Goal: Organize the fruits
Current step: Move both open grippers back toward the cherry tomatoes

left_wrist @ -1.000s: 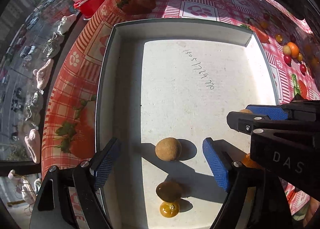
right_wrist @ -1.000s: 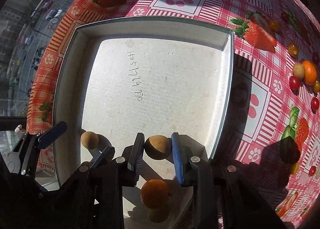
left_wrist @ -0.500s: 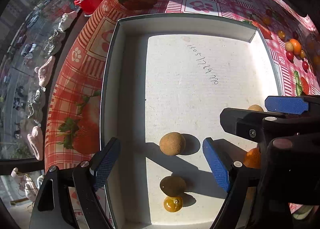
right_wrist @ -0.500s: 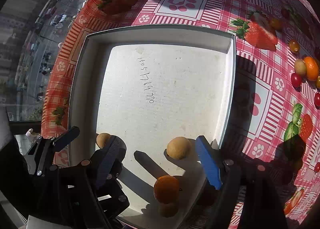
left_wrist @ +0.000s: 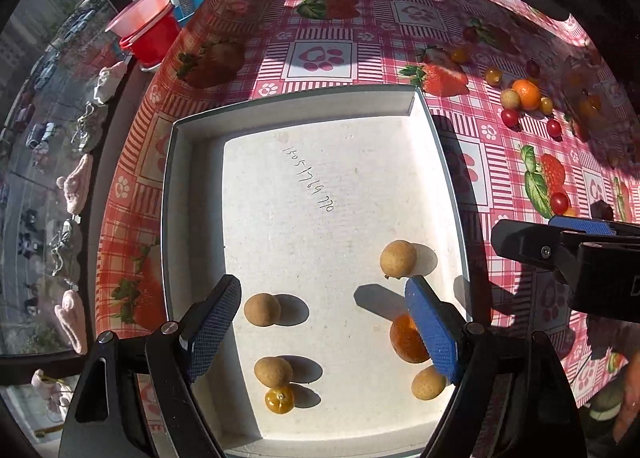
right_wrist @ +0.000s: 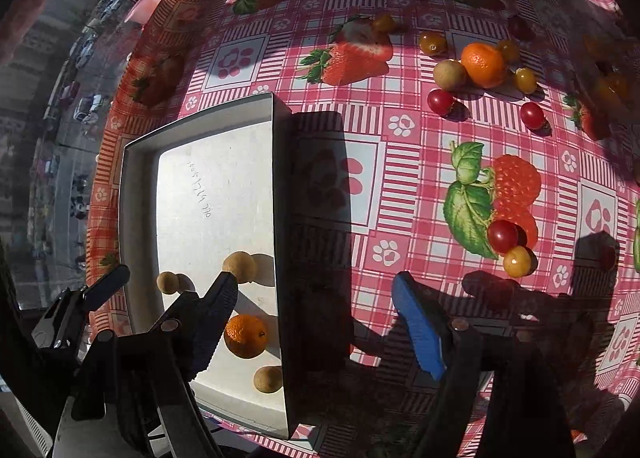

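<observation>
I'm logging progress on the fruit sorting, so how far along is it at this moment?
Partly done. The white tray holds six fruits: four tan round ones, such as one, an orange and a yellow tomato. Nothing is in hand: the left gripper and right gripper are open and empty. Left on the tablecloth: another orange and many small tomatoes.

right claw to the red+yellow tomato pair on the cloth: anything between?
Nothing: only bare tablecloth between the open right claw and the tomato pair, per the right wrist view.
</observation>
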### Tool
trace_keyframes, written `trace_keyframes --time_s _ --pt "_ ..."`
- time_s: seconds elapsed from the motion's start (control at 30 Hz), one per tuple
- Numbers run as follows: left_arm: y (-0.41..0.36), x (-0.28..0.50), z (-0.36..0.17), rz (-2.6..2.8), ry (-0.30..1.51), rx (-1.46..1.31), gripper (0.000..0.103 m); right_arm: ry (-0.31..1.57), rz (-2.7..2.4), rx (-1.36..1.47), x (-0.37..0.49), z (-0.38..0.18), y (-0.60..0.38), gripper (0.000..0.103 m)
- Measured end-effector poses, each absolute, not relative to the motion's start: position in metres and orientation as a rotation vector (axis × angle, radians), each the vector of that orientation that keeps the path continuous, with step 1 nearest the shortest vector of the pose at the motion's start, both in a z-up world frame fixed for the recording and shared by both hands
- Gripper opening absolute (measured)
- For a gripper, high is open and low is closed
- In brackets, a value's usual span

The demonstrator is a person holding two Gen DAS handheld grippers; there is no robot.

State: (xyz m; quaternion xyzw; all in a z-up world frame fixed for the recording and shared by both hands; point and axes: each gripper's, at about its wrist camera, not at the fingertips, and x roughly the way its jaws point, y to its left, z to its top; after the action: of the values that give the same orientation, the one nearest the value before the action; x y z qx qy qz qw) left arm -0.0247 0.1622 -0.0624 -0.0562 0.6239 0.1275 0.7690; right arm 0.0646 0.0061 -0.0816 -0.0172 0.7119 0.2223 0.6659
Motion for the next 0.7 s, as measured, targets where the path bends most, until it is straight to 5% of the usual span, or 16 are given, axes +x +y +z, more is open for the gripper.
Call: trace_keyframes --time_s 0.3,0.7 --pt "0.083 0.012 -0.045 0.111 1.31 0.001 0.085 1.627 0.286 0.038 0.07 -0.092 -0.101 0.082" --pt "0.011 0.046 -0.103 0.008 1.389 0.15 0.085 1.652 0.127 0.086 0.067 -0.107 -0.186 0.082"
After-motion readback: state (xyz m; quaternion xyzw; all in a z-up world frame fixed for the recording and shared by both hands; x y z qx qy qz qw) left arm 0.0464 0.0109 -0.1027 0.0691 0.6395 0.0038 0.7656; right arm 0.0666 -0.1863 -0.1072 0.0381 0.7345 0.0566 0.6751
